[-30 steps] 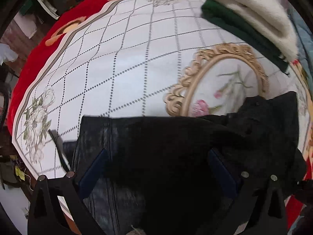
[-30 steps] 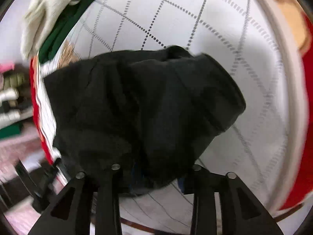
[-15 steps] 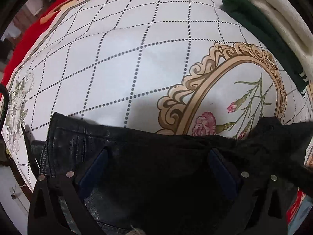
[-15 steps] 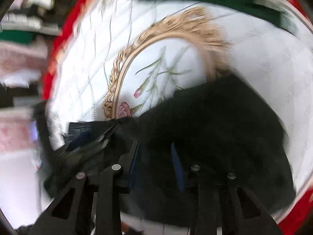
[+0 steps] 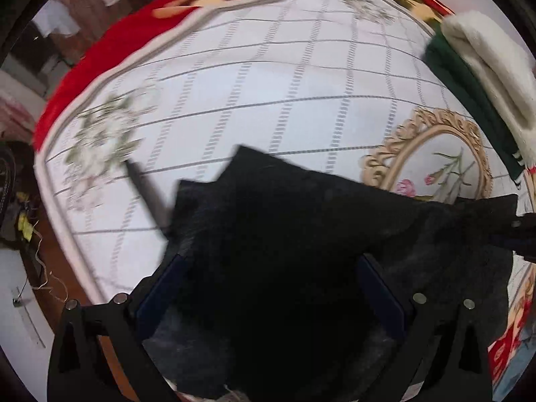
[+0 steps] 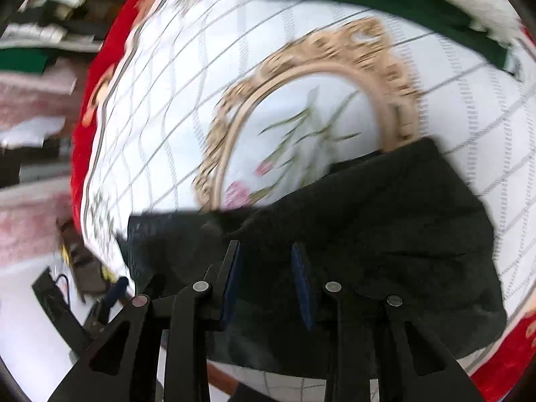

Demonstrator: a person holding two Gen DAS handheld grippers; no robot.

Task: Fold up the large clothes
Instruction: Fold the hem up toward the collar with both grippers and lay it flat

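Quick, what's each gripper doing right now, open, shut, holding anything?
Left gripper: jaws wide open over the black garment, not gripping it.
Right gripper: jaws have just narrowed, a gap remains; black cloth lies between them, a grip cannot be told.

The left gripper [image 5: 271, 288] hangs wide open over a black garment [image 5: 301, 221]. The garment lies on a white patterned blanket [image 5: 261, 83].
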